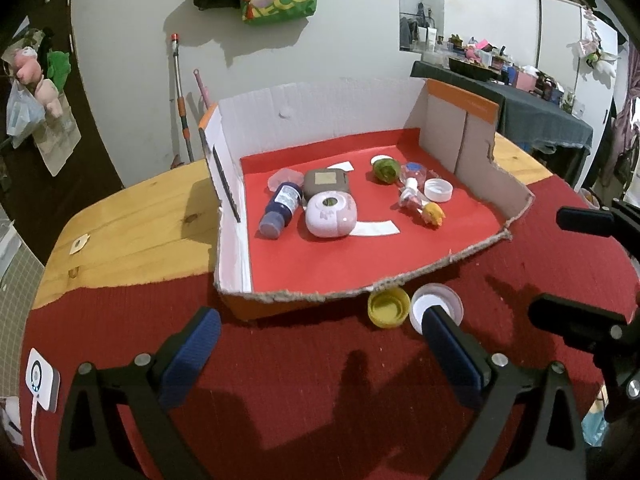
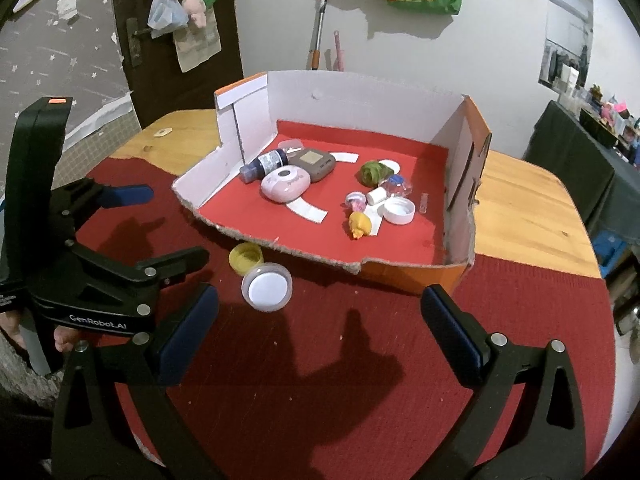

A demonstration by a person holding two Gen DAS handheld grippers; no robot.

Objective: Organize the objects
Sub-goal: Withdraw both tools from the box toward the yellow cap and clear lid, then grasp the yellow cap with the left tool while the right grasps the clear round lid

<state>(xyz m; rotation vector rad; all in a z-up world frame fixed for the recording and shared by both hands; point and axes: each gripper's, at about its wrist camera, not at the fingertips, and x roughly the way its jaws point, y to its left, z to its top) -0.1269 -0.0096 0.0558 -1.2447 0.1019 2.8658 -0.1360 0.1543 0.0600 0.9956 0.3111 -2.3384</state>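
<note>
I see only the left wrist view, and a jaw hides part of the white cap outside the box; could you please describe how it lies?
Observer: In the right wrist view the white cap lies fully visible, open side up, on the red cloth.
Operator: Does it touch the yellow cap?
Observer: The yellow cap seems to touch it, on the side nearer the box.
Operator: Is the right gripper free?
Observer: Yes, its jaws stand wide open, holding nothing.

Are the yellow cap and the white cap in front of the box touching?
Touching: in the right wrist view the yellow cap meets the white cap rim to rim, no cloth between.
</note>
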